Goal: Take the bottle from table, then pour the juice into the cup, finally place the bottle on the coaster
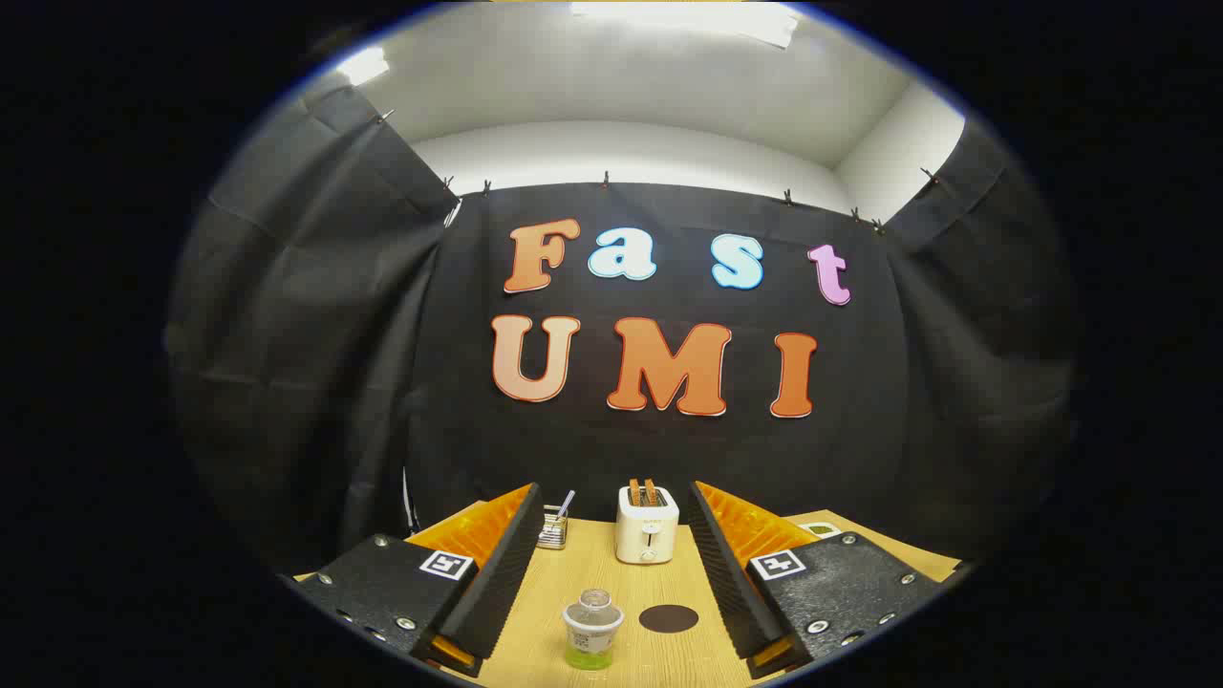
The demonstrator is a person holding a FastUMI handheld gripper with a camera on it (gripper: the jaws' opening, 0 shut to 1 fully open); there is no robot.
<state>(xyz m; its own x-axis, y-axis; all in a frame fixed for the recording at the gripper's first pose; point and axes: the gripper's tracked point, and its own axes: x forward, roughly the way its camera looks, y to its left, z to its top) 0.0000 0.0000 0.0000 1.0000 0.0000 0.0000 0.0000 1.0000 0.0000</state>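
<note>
We locate the bottle [592,629] standing upright on the desk [592,564], between the two fingers of the tool [611,549] in the gripper view and touched by neither. It is a small clear bottle with a pale label band and green juice in its lower part. Its top appears uncapped, though we cannot confirm this at the given resolution.

Just beside the bottle, on its right, lies the coaster [668,618], a dark flat disc with nothing on it. Bottle and coaster are near but apart.

The tool is spread wide and holds nothing; its fingers flank the bottle with clear desk on both sides.

Beyond the fingers, toward the booth wall, stand a white toaster [647,524] with two slices in its slots and a small holder [552,526] with a utensil in it. We cannot identify the cup among the visible items.

We judge that the task is at its start: the bottle is not yet taken, no pouring is evident, and the coaster remains unoccupied. All three steps remain.
</note>
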